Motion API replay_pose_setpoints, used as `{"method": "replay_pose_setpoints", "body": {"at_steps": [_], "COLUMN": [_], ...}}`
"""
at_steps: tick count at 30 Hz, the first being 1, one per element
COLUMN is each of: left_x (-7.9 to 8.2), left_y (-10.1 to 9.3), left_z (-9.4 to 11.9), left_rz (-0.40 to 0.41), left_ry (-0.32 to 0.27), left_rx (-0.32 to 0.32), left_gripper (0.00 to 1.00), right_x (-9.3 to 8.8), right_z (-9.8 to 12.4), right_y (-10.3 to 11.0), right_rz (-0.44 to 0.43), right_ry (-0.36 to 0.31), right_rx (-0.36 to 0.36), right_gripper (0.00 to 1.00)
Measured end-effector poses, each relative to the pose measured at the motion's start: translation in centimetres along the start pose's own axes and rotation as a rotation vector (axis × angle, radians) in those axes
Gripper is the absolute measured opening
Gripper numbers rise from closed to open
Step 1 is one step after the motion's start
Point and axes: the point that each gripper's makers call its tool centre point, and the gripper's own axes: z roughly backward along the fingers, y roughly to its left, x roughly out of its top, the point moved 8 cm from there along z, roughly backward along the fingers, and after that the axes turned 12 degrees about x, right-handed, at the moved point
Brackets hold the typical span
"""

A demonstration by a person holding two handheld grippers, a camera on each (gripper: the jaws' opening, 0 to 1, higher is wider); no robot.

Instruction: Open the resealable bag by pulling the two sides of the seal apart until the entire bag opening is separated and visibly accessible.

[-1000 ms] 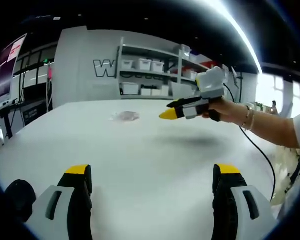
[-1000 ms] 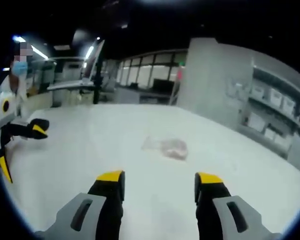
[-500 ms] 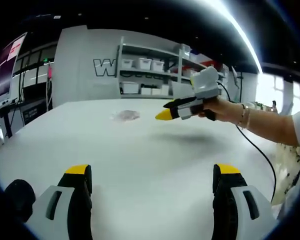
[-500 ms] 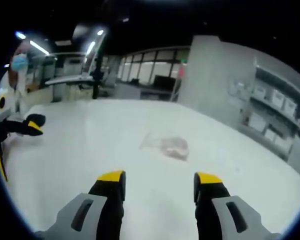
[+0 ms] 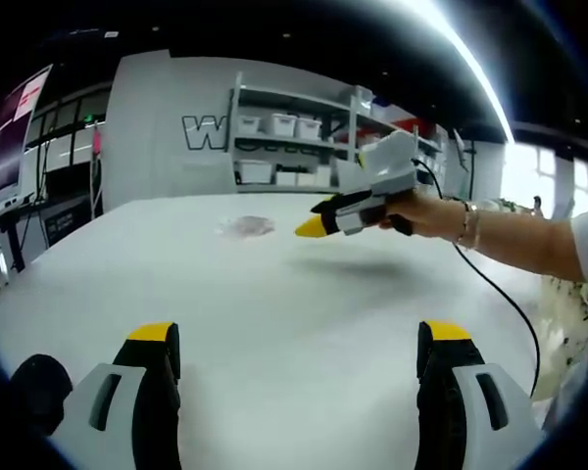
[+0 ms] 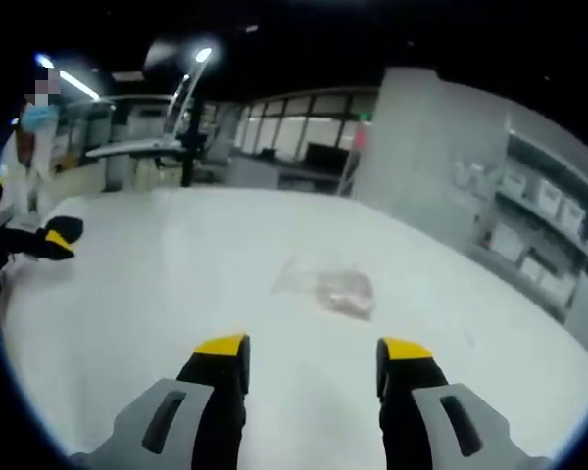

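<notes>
A clear resealable bag (image 6: 325, 287) with pale contents lies flat on the white table (image 6: 157, 294), ahead of my right gripper (image 6: 311, 349), whose jaws stand open and hold nothing. In the left gripper view the same bag (image 5: 245, 227) is small and far off across the table. My left gripper (image 5: 299, 336) is open and low over the near part of the table, well short of the bag. The right gripper (image 5: 318, 222), held in a person's hand, hovers to the right of the bag. The left gripper's yellow tip (image 6: 55, 238) pokes in at the left edge of the right gripper view.
Shelving (image 5: 294, 147) with white bins stands behind the table's far edge. A black cable (image 5: 500, 294) trails from the right gripper past the person's forearm (image 5: 510, 240). Desks and a monitor (image 6: 137, 147) stand beyond the table.
The right gripper has moved toward the bag, which sits slightly closer in the right gripper view. The left gripper has stayed put.
</notes>
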Motion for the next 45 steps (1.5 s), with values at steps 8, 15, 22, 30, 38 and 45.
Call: {"method": "replay_pose_setpoints", "body": {"at_steps": [8, 15, 22, 30, 38, 45], "left_x": [0.1, 0.0, 0.0, 0.1, 0.0, 0.1], "left_y": [0.1, 0.1, 0.2, 0.3, 0.3, 0.2], "left_z": [-0.1, -0.4, -0.5, -0.5, -0.7, -0.5], "left_rz": [0.000, 0.000, 0.002, 0.002, 0.002, 0.003], "left_ry": [-0.001, 0.003, 0.005, 0.001, 0.003, -0.002], "left_rx": [0.001, -0.003, -0.004, -0.004, -0.008, -0.008], "left_gripper": [0.99, 0.99, 0.99, 0.99, 0.99, 0.99], "right_x": [0.1, 0.1, 0.1, 0.2, 0.0, 0.3], "right_z": [-0.7, -1.3, -1.8, -2.3, -2.8, -3.3], "right_y": [0.1, -0.1, -0.2, -0.5, -0.5, -0.8], "right_rz": [0.010, 0.019, 0.023, 0.028, 0.048, 0.109], "right_ry": [0.010, 0.019, 0.022, 0.021, 0.033, 0.049], "right_rx": [0.004, 0.003, 0.006, -0.002, -0.001, -0.004], "right_gripper": [0.50, 0.49, 0.48, 0.46, 0.43, 0.41]}}
